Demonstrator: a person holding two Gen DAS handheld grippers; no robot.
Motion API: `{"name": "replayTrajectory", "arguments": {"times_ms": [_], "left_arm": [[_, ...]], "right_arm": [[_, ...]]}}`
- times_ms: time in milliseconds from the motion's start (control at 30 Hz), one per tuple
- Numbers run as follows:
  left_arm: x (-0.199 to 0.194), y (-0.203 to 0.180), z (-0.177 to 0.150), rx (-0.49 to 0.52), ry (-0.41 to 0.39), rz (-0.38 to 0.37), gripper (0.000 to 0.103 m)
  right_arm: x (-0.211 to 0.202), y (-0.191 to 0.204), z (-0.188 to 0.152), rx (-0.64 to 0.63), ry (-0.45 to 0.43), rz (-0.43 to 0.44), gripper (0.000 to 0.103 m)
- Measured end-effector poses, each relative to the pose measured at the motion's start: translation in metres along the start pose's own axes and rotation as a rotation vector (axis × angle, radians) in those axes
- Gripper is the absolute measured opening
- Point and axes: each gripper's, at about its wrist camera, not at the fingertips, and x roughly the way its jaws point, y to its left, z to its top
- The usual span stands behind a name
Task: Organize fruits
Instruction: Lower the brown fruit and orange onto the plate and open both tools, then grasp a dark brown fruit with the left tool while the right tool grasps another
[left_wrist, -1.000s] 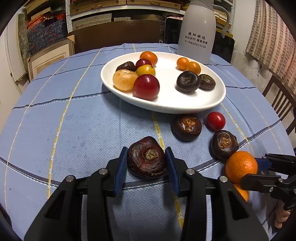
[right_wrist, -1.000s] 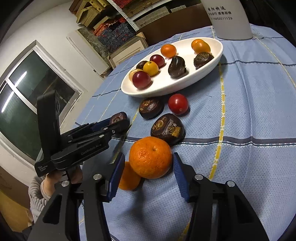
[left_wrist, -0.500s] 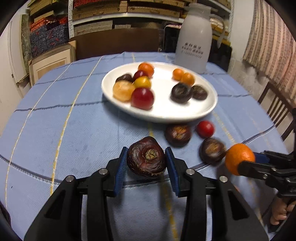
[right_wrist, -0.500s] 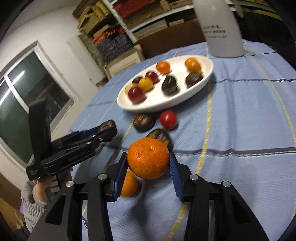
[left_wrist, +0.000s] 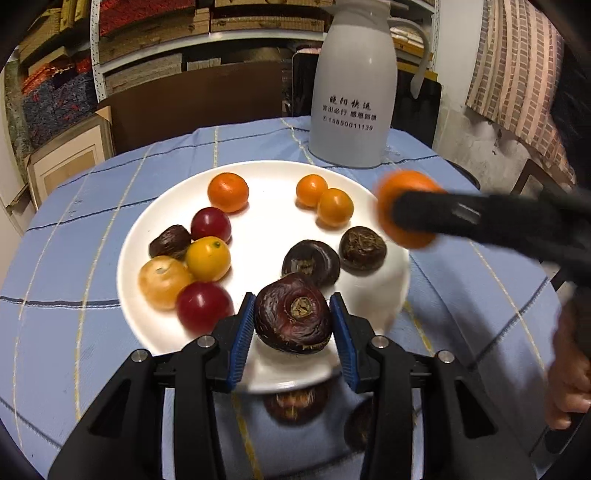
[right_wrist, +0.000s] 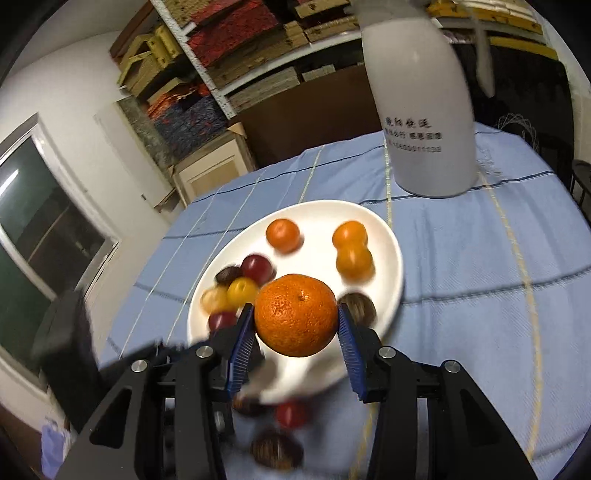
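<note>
The left gripper (left_wrist: 292, 325) is closed tightly on a dark water chestnut (left_wrist: 292, 318) above the white plate (left_wrist: 266, 206). The right gripper (right_wrist: 296, 328) clamps an orange mandarin (right_wrist: 296, 314), also above this plate.

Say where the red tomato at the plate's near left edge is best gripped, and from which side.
Grip the red tomato across its widest middle, coming from above and from the near side. It is round and smooth, so pads off-centre would likely slip. A pale orange fruit and a yellow one crowd its far side; the plate rim side looks free.
</note>
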Motion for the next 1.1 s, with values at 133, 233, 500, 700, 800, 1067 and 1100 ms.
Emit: {"name": "replayTrajectory", "arguments": {"times_ms": [133, 233, 500, 700, 800, 1067, 1100], "left_arm": [[0.015, 0.005, 0.001, -0.015, 0.017, -0.010, 0.043], [0.014, 0.009, -0.001, -0.019, 0.010, -0.021, 0.058], [-0.014, 0.016, -0.007, -0.028, -0.037, -0.009, 0.059], [-0.035, 0.018, -0.044, -0.044, -0.030, 0.004, 0.059], [-0.036, 0.013, -0.063, -0.030, -0.010, 0.024, 0.059], [-0.024, 0.000, -0.069, 0.008, 0.004, 0.045, 0.059], [-0.020, 0.000, -0.068, 0.007, 0.014, 0.043, 0.059]], "right_arm": [[0.044, 0.001, 0.016, 0.022, 0.006, -0.016, 0.045], [0.070, 0.000, 0.019, 0.022, 0.024, -0.026, 0.046], [0.028, -0.010, 0.007, 0.044, -0.032, 0.027, 0.048], [-0.032, -0.020, -0.044, 0.021, -0.093, 0.018, 0.056], [-0.040, -0.032, -0.070, 0.040, -0.069, 0.007, 0.056], [-0.044, -0.038, -0.083, 0.067, -0.054, 0.021, 0.058], [-0.044, -0.038, -0.083, 0.068, -0.052, 0.023, 0.060]]}}
